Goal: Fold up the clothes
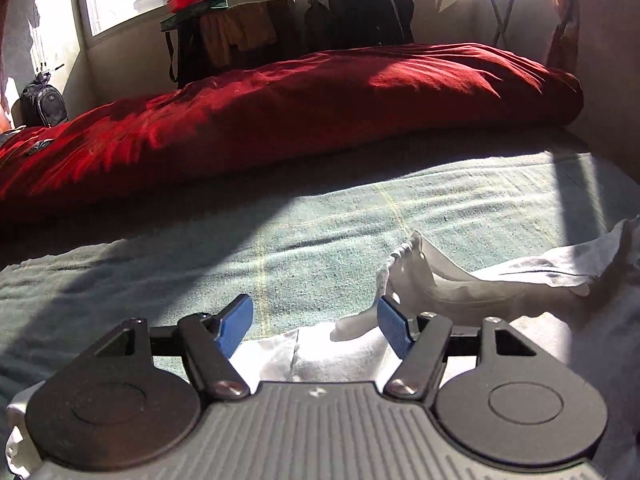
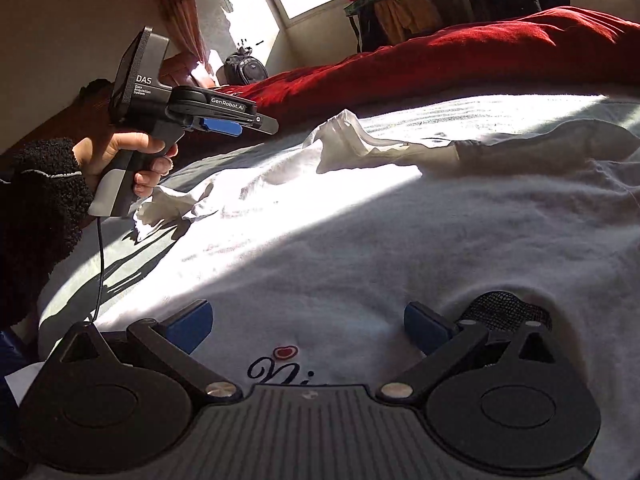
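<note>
garment point(image 2: 360, 248) spread under both open grippers' fingers point(image 2: 188, 326)

White garment point(image 2: 360, 240) – soft fleecy cloth; bedsheet point(image 1: 320, 216) – coarse weave.

1. I see a white garment point(image 2: 360, 248) with dark cursive lettering and a small red heart near its near edge.
2. My grippers, left point(image 1: 316, 322) and right point(image 2: 308, 326), are black with blue pads.
3. The bedsheet point(image 1: 320, 216) is pale green with faint yellow lines.
4. The far duvet point(image 1: 300, 108) is deep red.
5. My left sleeve point(image 2: 40, 216) is fuzzy black.
</note>
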Action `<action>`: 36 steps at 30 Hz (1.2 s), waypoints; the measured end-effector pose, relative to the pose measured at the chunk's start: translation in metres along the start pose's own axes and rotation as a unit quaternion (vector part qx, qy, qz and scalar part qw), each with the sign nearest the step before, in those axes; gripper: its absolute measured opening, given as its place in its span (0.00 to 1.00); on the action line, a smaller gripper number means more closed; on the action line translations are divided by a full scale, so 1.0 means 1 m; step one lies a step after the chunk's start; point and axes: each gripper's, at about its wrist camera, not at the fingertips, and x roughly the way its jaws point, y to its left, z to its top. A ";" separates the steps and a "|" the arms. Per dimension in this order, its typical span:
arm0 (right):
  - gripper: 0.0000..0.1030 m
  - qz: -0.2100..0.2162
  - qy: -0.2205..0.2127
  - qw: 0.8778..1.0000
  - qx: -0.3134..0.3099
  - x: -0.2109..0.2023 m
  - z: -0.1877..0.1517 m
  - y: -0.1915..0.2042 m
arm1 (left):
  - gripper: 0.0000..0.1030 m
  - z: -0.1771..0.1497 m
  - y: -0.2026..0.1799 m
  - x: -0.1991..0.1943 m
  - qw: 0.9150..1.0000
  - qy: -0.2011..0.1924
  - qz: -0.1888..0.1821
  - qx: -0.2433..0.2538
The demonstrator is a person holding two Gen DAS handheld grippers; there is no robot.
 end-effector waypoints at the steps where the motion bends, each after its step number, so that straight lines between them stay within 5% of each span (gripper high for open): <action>1: 1.00 -0.001 0.000 1.000 -0.001 0.000 0.000 0.000 | 0.65 0.000 -0.003 0.007 1.000 0.005 -0.004 0.013; 13: 1.00 -0.014 0.000 1.000 -0.016 0.000 -0.001 0.003 | 0.61 -0.003 -0.029 0.065 0.990 0.063 0.009 0.122; 16: 1.00 -0.016 -0.001 1.000 -0.020 -0.001 -0.003 0.005 | 0.64 0.001 -0.029 0.082 0.987 0.047 0.071 0.138; 19: 1.00 -0.020 0.001 0.999 -0.025 -0.001 -0.004 0.008 | 0.56 0.012 -0.016 0.098 0.982 0.054 0.135 0.117; 25: 1.00 -0.016 -0.001 1.000 -0.020 -0.003 -0.004 0.006 | 0.55 0.022 0.014 0.056 0.998 0.018 0.043 0.050; 33: 1.00 -0.020 0.001 1.000 -0.024 -0.002 -0.004 0.008 | 0.56 -0.007 0.047 0.065 0.995 0.095 -0.035 0.023; 36: 1.00 -0.021 0.001 0.999 -0.025 -0.002 -0.004 0.008 | 0.57 -0.015 0.058 0.066 0.992 0.108 -0.059 -0.022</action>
